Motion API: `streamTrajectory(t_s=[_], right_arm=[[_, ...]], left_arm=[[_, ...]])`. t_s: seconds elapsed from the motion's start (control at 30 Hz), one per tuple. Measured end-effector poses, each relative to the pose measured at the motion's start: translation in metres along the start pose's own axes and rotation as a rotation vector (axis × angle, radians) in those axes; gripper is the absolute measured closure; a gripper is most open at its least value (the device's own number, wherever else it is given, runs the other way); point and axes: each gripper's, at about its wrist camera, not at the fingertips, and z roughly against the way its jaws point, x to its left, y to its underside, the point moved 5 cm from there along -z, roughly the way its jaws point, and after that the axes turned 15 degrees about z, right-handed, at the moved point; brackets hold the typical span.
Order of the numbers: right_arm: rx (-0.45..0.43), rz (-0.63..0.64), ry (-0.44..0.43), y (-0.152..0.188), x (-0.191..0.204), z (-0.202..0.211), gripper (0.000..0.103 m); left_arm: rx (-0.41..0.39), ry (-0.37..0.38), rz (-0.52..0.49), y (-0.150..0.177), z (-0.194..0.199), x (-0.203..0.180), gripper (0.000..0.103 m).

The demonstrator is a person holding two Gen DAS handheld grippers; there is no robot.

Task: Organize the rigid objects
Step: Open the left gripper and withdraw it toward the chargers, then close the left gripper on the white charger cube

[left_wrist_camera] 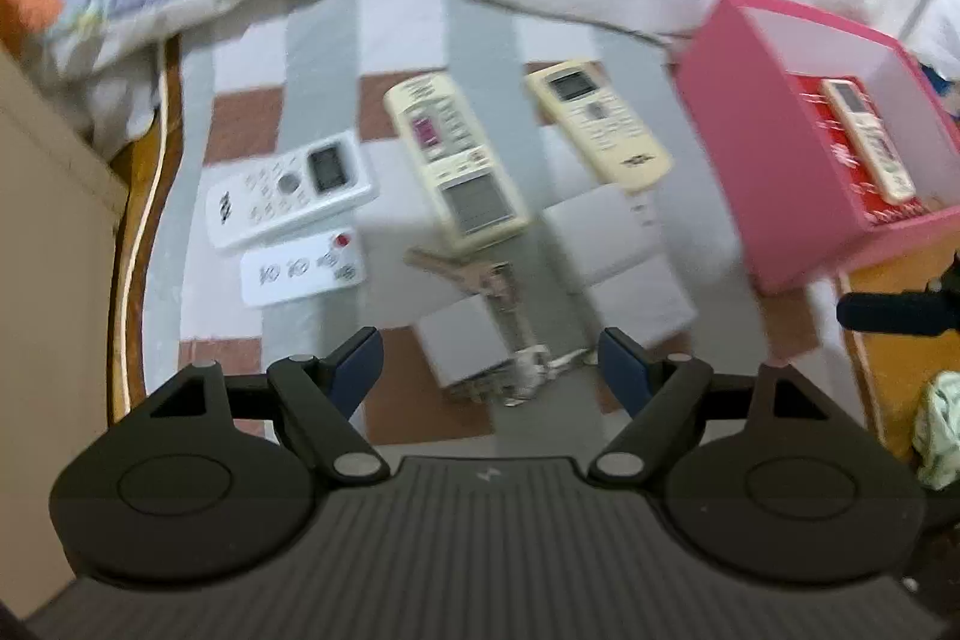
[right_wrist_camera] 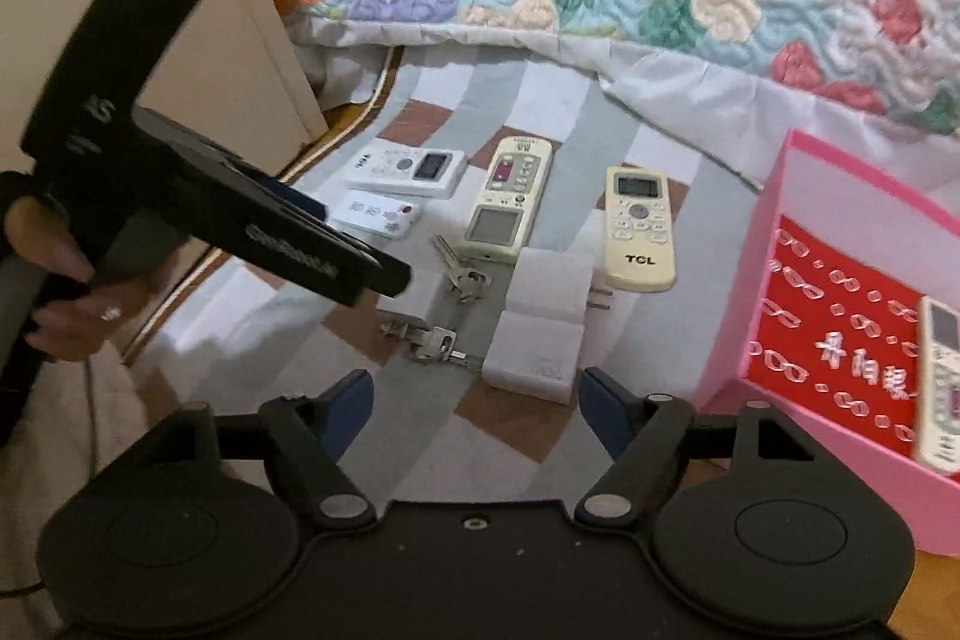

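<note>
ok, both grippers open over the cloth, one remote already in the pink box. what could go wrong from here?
1. The keys lie right against the cream remote and the white blocks; a grab there may catch or drag a neighbour.
2. The small white remote is thin and flat, so the fingers could slide over it.
3. The left gripper and right gripper work the same patch and could collide near the pink box.
</note>
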Motion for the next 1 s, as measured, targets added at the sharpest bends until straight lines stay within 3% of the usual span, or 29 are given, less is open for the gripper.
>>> streamTrajectory(t_s=[0.23,0.63,0.77,0.8,0.83,0.87,1.0], right_arm=[[0.059,0.061,0.092,0.021,-0.001,-0.062,0.023],[0.001,0.096,0.141,0.033,-0.008,-0.113,0.023],[-0.027,0.054,0.141,0.033,-0.014,-0.118,0.023],[-0.029,0.055,0.139,0.033,-0.013,-0.118,0.026],[-0.035,0.059,0.134,0.032,-0.012,-0.116,0.035],[-0.038,0.058,0.129,0.032,-0.011,-0.115,0.036],[-0.035,0.05,0.135,0.034,-0.009,-0.114,0.036]], left_arm=[[0.094,0.076,0.15,0.002,-0.036,0.033,0.028],[0.103,0.274,0.172,0.014,-0.071,-0.017,0.034],[0.118,0.307,0.204,0.015,-0.084,-0.019,0.057],[0.134,0.317,0.218,0.016,-0.088,-0.019,0.063],[0.148,0.338,0.231,0.017,-0.09,-0.018,0.067],[0.16,0.36,0.248,0.017,-0.092,-0.018,0.072],[0.171,0.386,0.271,0.019,-0.094,-0.019,0.072]])
